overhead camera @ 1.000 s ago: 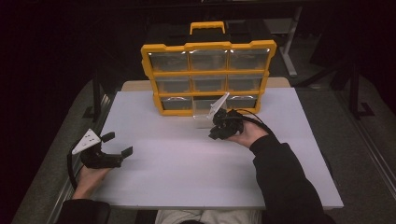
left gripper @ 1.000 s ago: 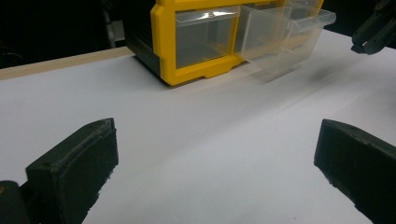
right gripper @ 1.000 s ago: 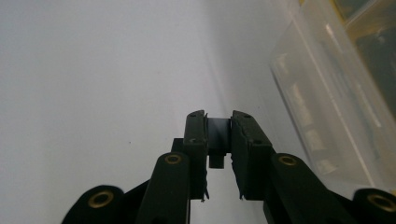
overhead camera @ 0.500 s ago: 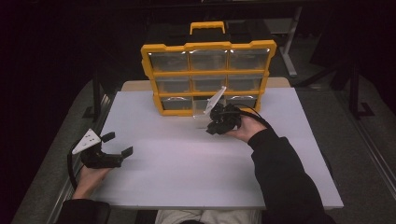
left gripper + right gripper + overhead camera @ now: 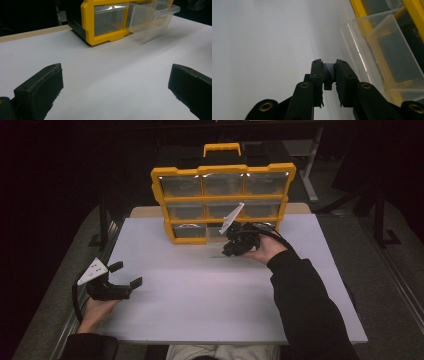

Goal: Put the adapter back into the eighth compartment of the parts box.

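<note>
A small dark flat piece [image 5: 329, 71] is held up by the right gripper [image 5: 235, 246] beside a pulled-out clear plastic drawer [image 5: 382, 57] of the yellow-framed organiser box [image 5: 222, 200].

The right gripper is carried in a raised hand, with its jaws closed tight on the small dark piece, just in front of the box's bottom row; the clear drawer is seen drawn out there, close beside the jaws. The left gripper [image 5: 117, 282] is rested near the white table top's [image 5: 200, 300] left edge, jaws spread wide with nothing between them. Compared with a second earlier, the right gripper is seen slightly higher and nearer the box; the left gripper is unchanged in place.
</note>
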### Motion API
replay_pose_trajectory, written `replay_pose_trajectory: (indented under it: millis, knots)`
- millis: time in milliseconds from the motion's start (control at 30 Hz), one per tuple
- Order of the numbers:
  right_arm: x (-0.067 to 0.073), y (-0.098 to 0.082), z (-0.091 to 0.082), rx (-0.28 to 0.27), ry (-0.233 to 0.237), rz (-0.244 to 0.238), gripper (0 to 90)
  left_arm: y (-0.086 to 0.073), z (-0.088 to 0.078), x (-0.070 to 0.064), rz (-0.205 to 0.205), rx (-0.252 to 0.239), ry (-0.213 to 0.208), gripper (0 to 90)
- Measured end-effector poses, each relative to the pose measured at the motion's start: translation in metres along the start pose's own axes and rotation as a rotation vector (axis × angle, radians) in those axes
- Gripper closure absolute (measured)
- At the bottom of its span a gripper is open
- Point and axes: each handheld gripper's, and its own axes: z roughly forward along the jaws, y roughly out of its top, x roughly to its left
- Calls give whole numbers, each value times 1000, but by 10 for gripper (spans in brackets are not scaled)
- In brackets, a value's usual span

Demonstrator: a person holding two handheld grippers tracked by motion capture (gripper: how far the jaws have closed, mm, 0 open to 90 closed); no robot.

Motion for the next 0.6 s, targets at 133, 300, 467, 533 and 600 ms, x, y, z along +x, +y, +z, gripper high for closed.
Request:
replay_pose_trajectory:
  millis: [133,300,467,533,600]
  knots:
    - [-6,4,-3,3,-6,2,751,0,0,1,-1,1,1,0]
    - [-12,9,-5,3,-17,8,751,0,0,0,-1,-2,0,0]
    - [-16,14,-6,7,-24,15,751,0,-1,1,-1,-3,-1,0]
    - [-18,16,-6,12,-27,17,752,0,-1,1,1,-4,0,0]
    - [-21,18,-6,13,-30,18,751,0,-1,1,1,-4,0,0]
